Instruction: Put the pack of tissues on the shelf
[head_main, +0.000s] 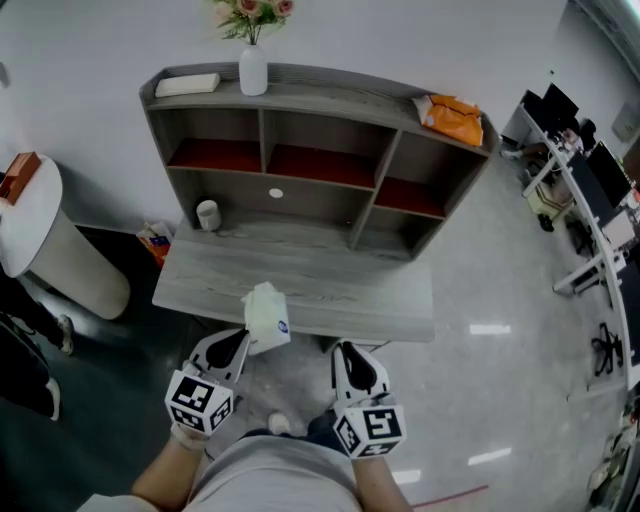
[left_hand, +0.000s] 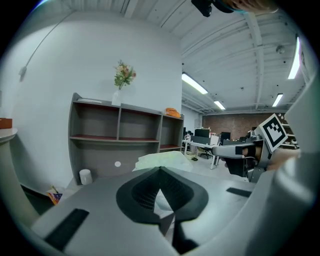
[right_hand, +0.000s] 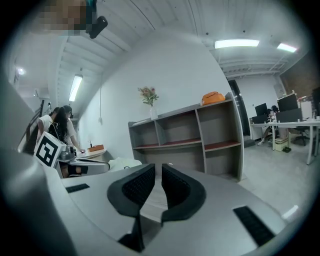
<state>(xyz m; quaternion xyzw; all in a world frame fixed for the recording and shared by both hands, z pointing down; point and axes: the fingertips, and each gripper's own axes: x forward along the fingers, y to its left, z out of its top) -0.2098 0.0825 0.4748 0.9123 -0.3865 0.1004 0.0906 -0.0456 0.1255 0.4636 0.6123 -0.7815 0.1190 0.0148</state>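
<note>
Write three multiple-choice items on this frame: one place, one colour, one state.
1. Where does the vase stand?
A on the shelf's top
B in a shelf compartment
C on the desk

2. What colour is the bag on the shelf?
A blue
B orange
C green

3. The left gripper is:
A open, empty
B shut, empty
C shut on the tissues

Key:
1 A, the vase sits on the top board beside the back wall.
2 B, the bag at the top's right end is orange.
3 C, its jaws pinch the pack's edge.
</note>
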